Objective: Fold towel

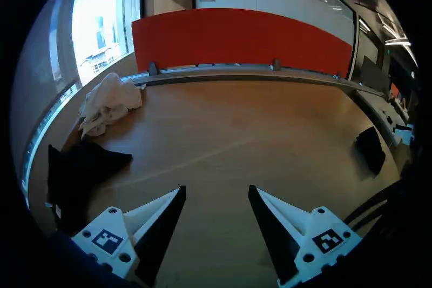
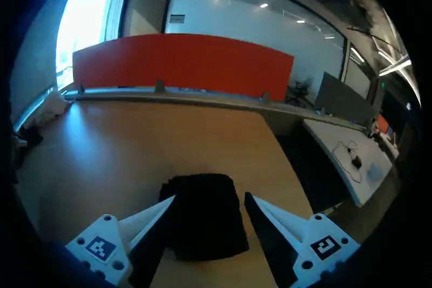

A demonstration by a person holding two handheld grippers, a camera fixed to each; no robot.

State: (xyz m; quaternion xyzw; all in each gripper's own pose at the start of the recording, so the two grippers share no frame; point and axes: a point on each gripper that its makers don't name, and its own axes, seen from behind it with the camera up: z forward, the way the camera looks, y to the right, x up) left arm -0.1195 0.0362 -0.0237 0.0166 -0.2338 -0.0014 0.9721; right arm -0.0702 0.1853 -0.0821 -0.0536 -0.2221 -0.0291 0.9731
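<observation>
Towel [image 2: 208, 218] folded flat, right tongs [image 2: 209, 195] parted

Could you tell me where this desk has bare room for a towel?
The desk is bare centrally, from the red divider to the left tool. The window side is crowded: crumpled white towel, black cloth. A folded black towel takes the right edge.

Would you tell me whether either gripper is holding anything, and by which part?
Nothing is held. The left gripper is open over the table; the right gripper is open, with the folded black towel lying between its fingers.
</observation>
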